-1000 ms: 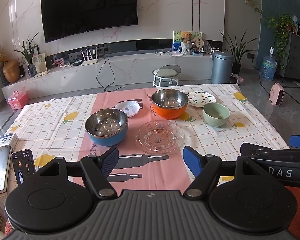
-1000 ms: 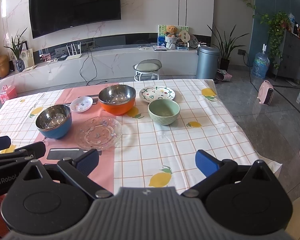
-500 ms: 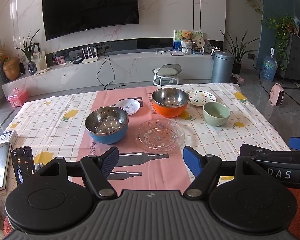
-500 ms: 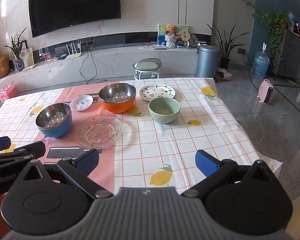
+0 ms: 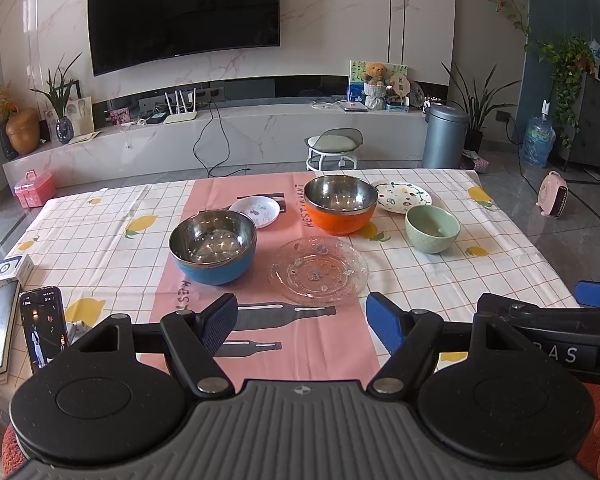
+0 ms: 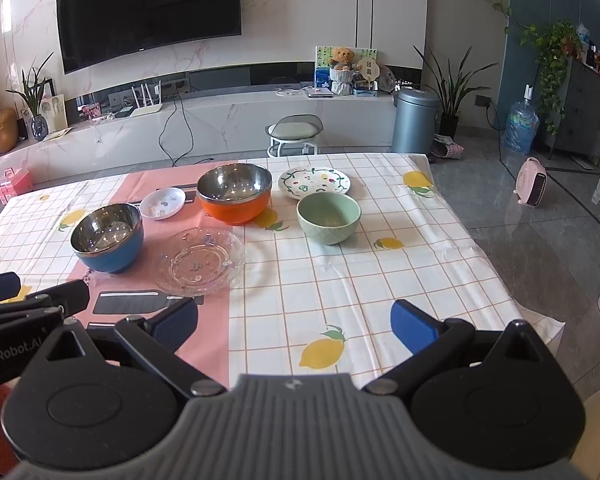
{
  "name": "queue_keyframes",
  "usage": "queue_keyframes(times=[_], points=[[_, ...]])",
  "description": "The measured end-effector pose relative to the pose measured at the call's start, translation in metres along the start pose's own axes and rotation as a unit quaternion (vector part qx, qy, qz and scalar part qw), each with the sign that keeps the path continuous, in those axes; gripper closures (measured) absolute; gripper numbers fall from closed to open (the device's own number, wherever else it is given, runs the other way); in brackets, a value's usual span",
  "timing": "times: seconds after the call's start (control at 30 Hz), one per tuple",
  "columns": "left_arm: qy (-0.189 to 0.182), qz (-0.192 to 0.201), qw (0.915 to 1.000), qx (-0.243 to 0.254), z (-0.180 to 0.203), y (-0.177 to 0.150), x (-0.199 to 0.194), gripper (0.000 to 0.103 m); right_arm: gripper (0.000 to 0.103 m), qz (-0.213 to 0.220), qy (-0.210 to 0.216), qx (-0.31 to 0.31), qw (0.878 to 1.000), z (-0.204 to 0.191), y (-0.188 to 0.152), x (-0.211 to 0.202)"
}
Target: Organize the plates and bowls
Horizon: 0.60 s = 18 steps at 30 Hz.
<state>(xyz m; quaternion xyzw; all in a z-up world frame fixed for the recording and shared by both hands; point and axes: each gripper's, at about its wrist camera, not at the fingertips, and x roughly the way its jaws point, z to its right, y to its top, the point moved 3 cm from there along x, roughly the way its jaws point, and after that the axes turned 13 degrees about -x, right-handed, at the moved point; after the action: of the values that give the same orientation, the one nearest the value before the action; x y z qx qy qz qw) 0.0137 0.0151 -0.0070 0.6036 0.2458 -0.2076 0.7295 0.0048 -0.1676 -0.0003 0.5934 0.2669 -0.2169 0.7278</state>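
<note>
Left wrist view: we hold our left gripper (image 5: 302,322) and right gripper (image 6: 294,322) spread wide, empty, short of the glass plate (image 5: 318,271).

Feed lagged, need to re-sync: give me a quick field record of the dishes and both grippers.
bowls: blue steel bowl; orange steel bowl; green ceramic bowl
plates: clear glass plate; small white plate; patterned plate
stacked: none
left gripper: jaws open, empty
right gripper: jaws open, empty
surface: checked tablecloth

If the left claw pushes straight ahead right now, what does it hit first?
Probably the clear glass plate, which lies straight ahead of the open left claw; depth is unclear.
</note>
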Motion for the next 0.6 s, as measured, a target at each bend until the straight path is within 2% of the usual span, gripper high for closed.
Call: queue_keyframes(times=[0.33,0.6], points=[[-0.014,-0.011,0.9992,-0.036,-0.012,0.001,0.017,0.017,0.003,-0.013,0.003,-0.010,1.000,-0.007,-0.006,0.016],[-0.014,-0.020,0.9978,-0.062,-0.024,0.003,0.047,0.018,0.003,-0.022,0.026,-0.015,0.999,-0.013,0.004,0.048]])
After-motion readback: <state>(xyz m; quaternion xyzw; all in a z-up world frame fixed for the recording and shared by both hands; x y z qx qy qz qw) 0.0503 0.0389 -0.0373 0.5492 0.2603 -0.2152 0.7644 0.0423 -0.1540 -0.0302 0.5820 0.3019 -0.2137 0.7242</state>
